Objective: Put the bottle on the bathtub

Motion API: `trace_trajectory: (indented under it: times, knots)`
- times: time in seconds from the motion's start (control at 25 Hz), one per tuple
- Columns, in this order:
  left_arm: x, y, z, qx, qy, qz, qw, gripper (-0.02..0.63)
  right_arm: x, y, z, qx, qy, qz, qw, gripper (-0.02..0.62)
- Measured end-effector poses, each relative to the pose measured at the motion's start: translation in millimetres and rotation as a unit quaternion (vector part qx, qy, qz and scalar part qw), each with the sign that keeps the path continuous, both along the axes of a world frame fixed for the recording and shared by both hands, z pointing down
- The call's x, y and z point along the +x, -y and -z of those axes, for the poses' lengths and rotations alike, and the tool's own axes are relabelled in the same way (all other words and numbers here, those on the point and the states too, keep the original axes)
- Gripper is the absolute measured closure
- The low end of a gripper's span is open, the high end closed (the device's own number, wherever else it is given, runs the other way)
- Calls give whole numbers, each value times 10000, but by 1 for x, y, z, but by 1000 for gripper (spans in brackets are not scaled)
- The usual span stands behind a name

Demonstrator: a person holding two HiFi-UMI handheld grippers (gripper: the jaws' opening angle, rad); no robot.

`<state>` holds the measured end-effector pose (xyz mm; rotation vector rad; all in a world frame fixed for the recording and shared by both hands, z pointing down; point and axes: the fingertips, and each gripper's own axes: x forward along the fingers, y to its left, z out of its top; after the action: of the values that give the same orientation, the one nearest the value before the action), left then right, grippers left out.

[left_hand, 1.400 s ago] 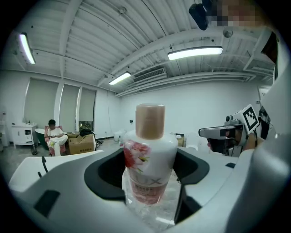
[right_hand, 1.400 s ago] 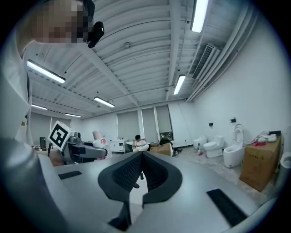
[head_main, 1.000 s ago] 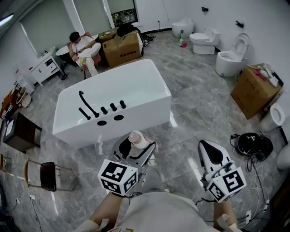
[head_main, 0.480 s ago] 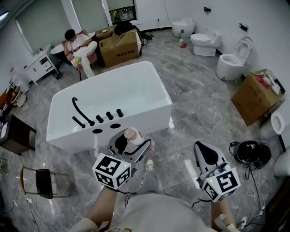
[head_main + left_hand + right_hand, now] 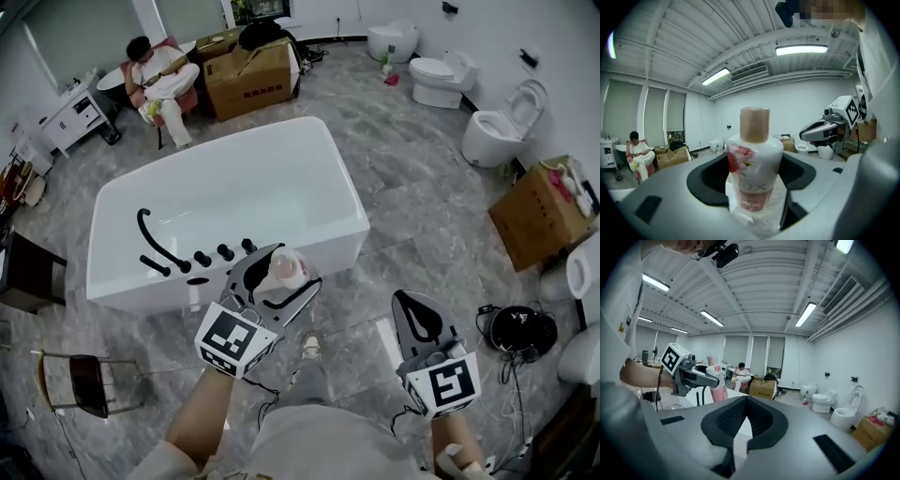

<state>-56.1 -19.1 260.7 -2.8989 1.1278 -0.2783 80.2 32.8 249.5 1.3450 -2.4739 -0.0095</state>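
A white bottle (image 5: 287,268) with a pink flower label and tan cap stands upright between the jaws of my left gripper (image 5: 274,281), which is shut on it. In the head view it hangs at the near front rim of the white bathtub (image 5: 349,202), just right of the black faucet (image 5: 155,239) and its knobs. The bottle (image 5: 754,168) fills the middle of the left gripper view, wrapped in clear film at its base. My right gripper (image 5: 419,317) is lower right over the floor, jaws shut on nothing. In the right gripper view the bottle (image 5: 716,380) shows at the left.
A person (image 5: 159,80) sits beyond the tub beside a large cardboard box (image 5: 253,75). Toilets (image 5: 445,80) stand at the back right, with another box (image 5: 544,211) near them. A small chair (image 5: 80,384) is at the left and a round black device (image 5: 516,328) with cables at the right.
My left gripper has carried the bottle forward, from over the floor to the tub's near rim. The right gripper stayed low at the right, still shut.
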Motion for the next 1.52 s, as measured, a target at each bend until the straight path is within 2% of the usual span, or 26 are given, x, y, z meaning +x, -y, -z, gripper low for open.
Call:
trace_trajectory:
  times: [0.36,0.68,0.96,1.24,1.52]
  knots:
    - [-8,124,-39,-30,253,-554,9981,273,-34,124,-34,-369,238,-18,9990,567]
    - [-13,184,-81,-54,573,-766,9954,273,-48,203,-71,-569,394,-64,9976,566]
    - [-6,217,-130,-222,560,-825,9948,273,-39,244,-113,-837,447,-91,9954,567]
    - [1,247,-189,-534,821,-641,9931,273,-45,272,-167,-1184,472,114,9918,567]
    - [15,266,-247,-616,928,-794,9906,273,-44,296,-216,-1469,474,261,9877,566]
